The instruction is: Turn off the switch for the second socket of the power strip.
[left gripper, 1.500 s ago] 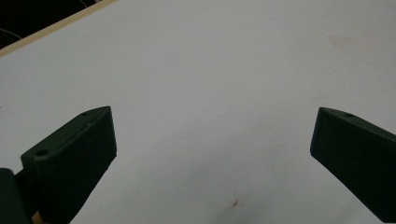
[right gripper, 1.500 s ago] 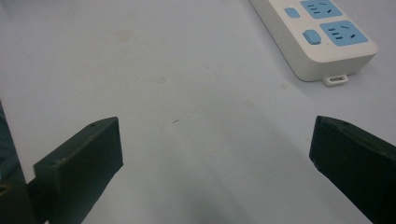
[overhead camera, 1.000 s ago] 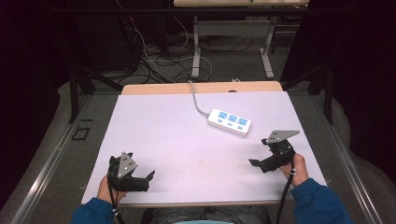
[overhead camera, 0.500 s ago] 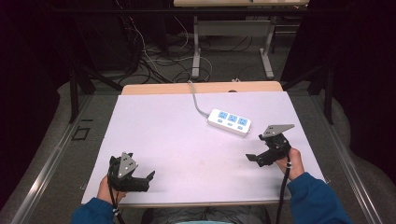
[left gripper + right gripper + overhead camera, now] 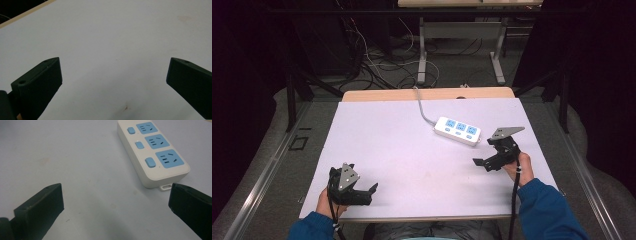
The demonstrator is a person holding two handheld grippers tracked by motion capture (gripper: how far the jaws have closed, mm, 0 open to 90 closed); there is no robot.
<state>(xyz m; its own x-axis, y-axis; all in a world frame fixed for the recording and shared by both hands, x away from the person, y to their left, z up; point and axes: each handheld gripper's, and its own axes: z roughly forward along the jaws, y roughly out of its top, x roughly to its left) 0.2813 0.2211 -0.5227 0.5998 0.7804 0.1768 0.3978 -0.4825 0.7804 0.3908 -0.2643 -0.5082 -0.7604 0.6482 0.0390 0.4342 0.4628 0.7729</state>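
Note:
A white power strip (image 5: 458, 130) with three blue sockets lies right of centre on the pale table (image 5: 412, 150). In the right gripper view the power strip (image 5: 152, 152) shows a blue switch beside each socket. My right gripper (image 5: 484, 159) hovers just right of and nearer than the strip's end, open and holding nothing. Its own view has the strip's end just beyond the right jaw, with my right gripper (image 5: 116, 200) over bare table. My left gripper (image 5: 368, 192) rests near the front left edge, open and empty. Bare table lies between the jaws of my left gripper (image 5: 113, 75).
The strip's grey cable (image 5: 422, 107) runs over the table's far edge. Beyond that edge a wooden strip (image 5: 427, 94) shows, then floor with tangled cables (image 5: 377, 60) and metal table legs (image 5: 422, 50). A faint brown speck (image 5: 126, 108) marks the table.
My right gripper has moved a little forward and left, closer to the power strip's end. The left gripper has stayed put.

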